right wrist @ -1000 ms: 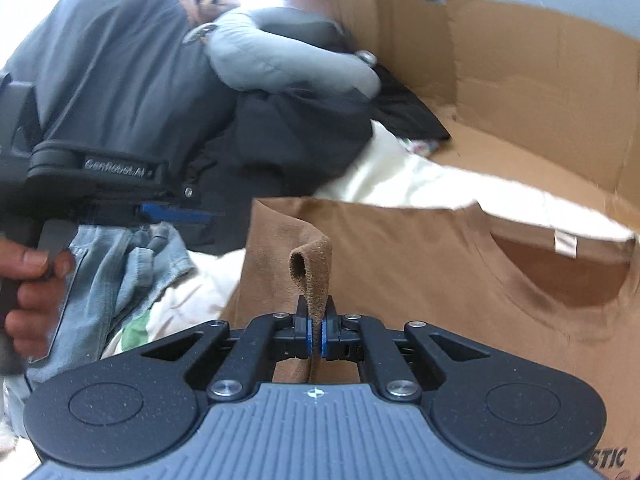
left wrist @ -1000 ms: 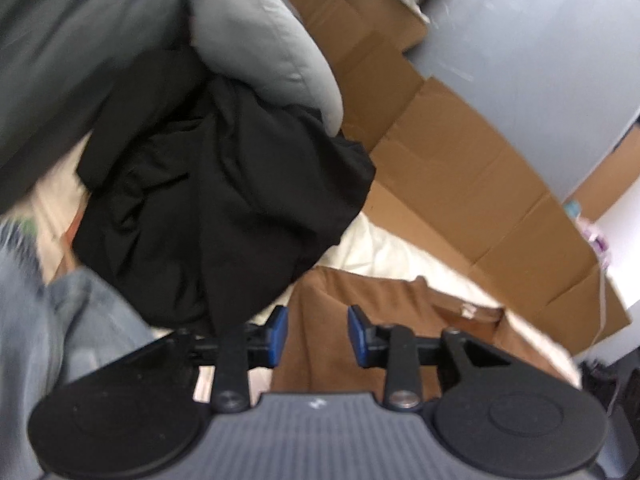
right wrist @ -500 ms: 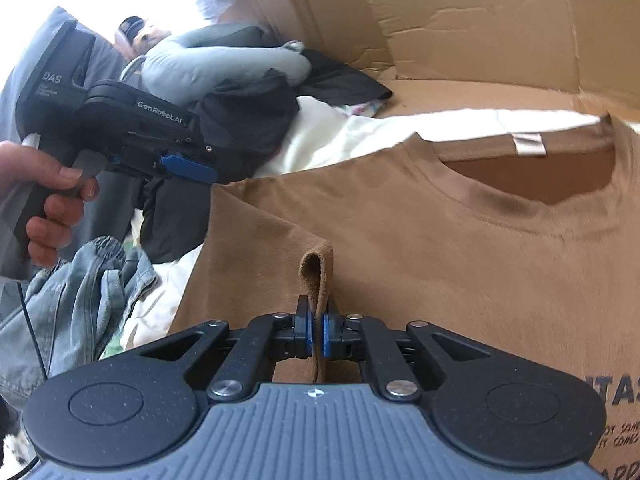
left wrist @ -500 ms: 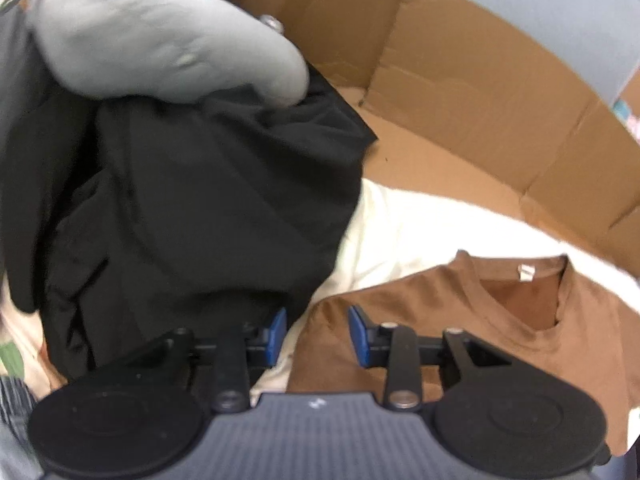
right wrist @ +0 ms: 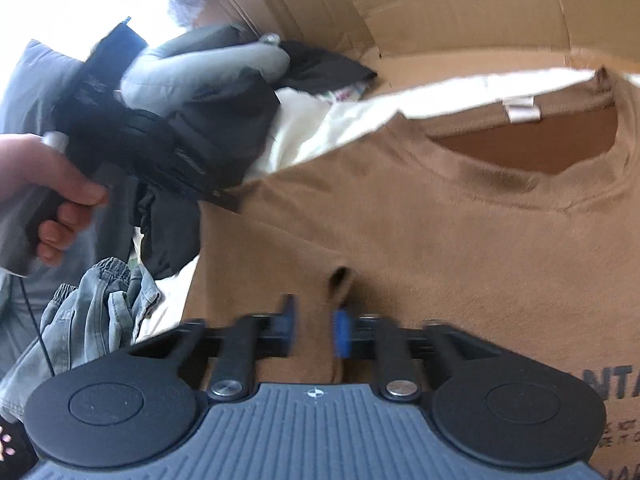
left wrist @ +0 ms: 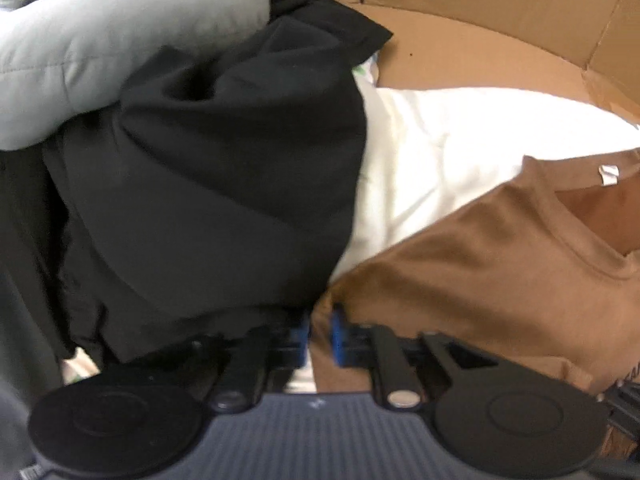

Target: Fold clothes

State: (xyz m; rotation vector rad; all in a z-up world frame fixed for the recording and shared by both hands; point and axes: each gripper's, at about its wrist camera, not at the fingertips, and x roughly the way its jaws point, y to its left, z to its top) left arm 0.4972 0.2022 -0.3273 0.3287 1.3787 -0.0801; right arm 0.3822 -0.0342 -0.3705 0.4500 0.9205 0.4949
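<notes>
**Two hand-held grippers open at the brown T-shirt**

Two hand-held grippers work at one brown T-shirt (right wrist: 460, 248), which lies front-up and mostly flat on a white sheet (left wrist: 460, 152), its neck opening and white label away from the cameras and dark print showing at the right edge of the right wrist view. The right hand-held gripper (right wrist: 314, 326) stands with its blue-padded fingers apart over the shirt's chest; a small upright pinch of brown cloth rises just beyond the gap, and neither finger clamps it. The left hand-held gripper (left wrist: 320, 334) is at the shirt's shoulder edge with its fingers a narrow gap apart; brown fabric shows between them, but whether they touch it cannot be told. A person's hand (right wrist: 52, 196) grips the handle of that left tool. Beside the shirt sits a heap of black clothing (left wrist: 208, 184) with a grey padded garment (left wrist: 100, 52) on top, and crumpled blue denim (right wrist: 96, 312) lies nearer. Cardboard walls (right wrist: 440, 8) stand behind.
</notes>
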